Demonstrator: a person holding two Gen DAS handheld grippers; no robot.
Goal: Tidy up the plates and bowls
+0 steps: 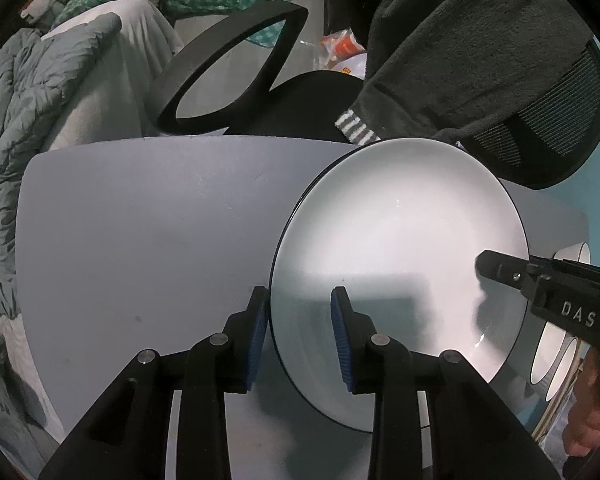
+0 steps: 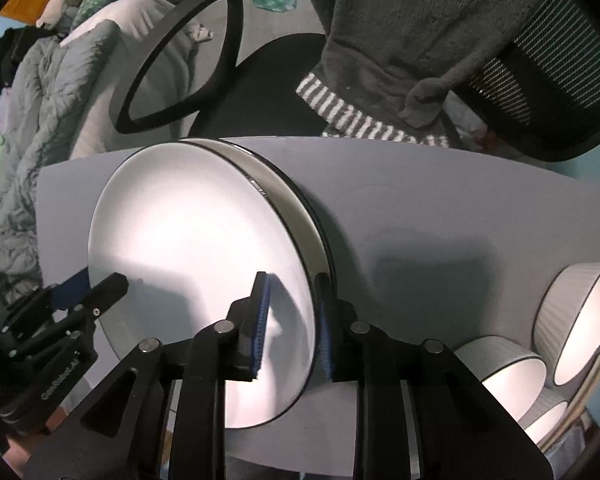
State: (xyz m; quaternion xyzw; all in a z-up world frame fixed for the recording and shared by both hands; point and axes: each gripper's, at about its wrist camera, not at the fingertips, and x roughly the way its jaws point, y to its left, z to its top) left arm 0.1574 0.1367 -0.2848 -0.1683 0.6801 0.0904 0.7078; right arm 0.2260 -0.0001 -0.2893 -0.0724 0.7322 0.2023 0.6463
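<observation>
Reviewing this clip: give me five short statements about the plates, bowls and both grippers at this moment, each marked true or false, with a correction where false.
1. The right gripper has its fingers on either side of the top plate's rim. True.
2. The top plate lies alone on the table. False: a second plate shows beneath it.
3. The bowls sit on the right side of the table, tipped on their sides in the right wrist view. True.
4. The bowls are solid black inside. False: their insides are white, with dark rims.
5. The left gripper hangs far from the plates. False: its fingers straddle the plate's edge.
</observation>
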